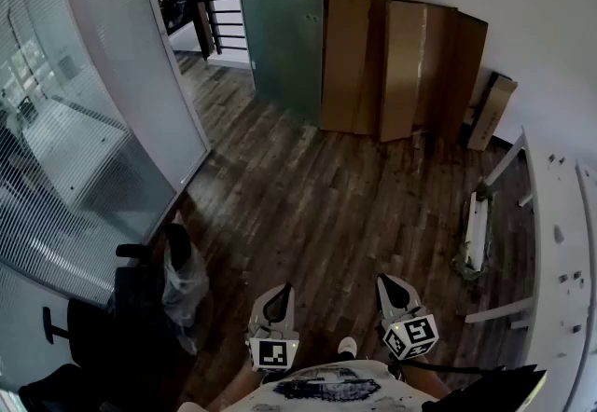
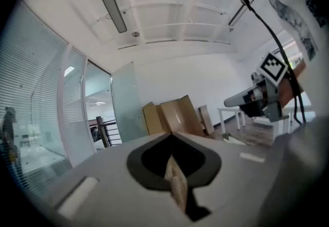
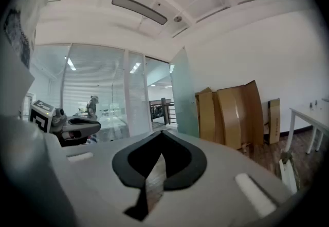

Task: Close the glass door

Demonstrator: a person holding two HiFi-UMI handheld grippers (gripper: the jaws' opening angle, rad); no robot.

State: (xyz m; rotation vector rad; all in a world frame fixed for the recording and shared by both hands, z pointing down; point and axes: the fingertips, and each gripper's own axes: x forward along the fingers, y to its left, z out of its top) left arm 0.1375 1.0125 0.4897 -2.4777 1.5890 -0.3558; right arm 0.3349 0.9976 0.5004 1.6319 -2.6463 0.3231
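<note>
The glass door (image 1: 280, 19) stood swung open at the far side of the room, its frosted panel angled into the room beside the doorway and just left of the cardboard sheets (image 1: 392, 65) leaning on the wall. Both tools were well short of it, held level near the person's body over the wood floor (image 1: 317, 205). The left gripper (image 1: 278, 300) had its jaws pressed together with nothing between them, and the right gripper (image 1: 392, 289) was likewise closed and empty. The step in hand looked like the approach, since no contact with the door was possible from there. Doing it well probably meant walking across the open floor toward the door's free edge, where a small dark fitting showed on the panel, though it was too small to tell whether it was a handle. A closed tip could push the panel flat-on; a pull would need the jaws opened first. The cardboard stood close beside the door, so the reach was best made from the room side, away from it.
</note>
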